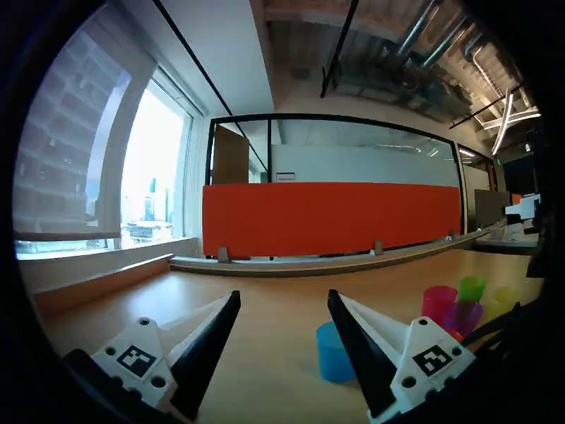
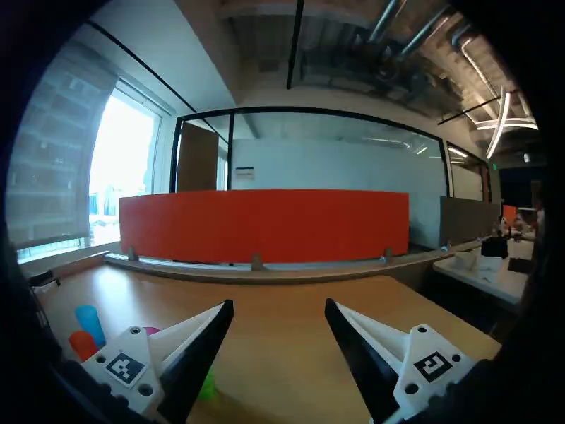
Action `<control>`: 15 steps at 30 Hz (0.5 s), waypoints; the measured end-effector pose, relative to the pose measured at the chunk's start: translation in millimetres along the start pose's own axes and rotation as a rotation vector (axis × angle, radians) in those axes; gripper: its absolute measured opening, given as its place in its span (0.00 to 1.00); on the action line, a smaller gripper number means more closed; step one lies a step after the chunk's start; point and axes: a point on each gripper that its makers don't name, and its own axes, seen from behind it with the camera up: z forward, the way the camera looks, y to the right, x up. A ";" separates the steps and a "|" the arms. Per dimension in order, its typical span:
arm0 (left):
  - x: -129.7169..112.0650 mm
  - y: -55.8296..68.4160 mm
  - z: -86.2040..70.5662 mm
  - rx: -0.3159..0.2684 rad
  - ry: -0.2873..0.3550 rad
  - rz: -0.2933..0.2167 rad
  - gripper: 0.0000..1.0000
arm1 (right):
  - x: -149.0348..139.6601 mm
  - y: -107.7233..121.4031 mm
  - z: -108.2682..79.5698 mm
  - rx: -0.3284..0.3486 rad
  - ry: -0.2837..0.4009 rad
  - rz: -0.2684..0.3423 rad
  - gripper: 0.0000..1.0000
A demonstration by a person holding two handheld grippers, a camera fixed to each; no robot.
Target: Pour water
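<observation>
Blue and upright, the cup (image 1: pixel 332 353) stands on the worktop (image 1: pixel 395 275) just ahead and slightly right of our left hand-held gripper (image 1: pixel 282 293), which gapes empty. Our right hand-held gripper (image 2: pixel 279 302), likewise released, lies well right of that cup, so we judge the left nearer.

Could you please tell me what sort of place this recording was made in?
Likely an open-plan office: a wooden desk with an orange divider panel, large windows, and exposed ceiling pipes.

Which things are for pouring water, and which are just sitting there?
For the job: blue cup, pink cup, purple cup, green cup, left claw, right claw, both open.
Just there: orange divider, window, ceiling pipes.
</observation>
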 end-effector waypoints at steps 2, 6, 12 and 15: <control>-2.7 0.1 0.0 -0.001 -0.003 0.000 0.91 | -0.2 -0.3 -0.3 0.001 -0.002 0.000 1.00; -6.4 -0.5 -0.2 0.002 -0.009 -0.002 0.91 | -1.5 0.0 -0.5 -0.001 -0.005 0.000 1.00; -8.7 -3.6 1.8 0.006 -0.019 -0.014 0.91 | -0.1 0.5 -2.0 0.001 -0.007 -0.001 1.00; -10.4 -3.8 2.8 0.004 -0.025 -0.014 0.91 | 0.8 2.3 -2.5 -0.003 -0.006 0.001 1.00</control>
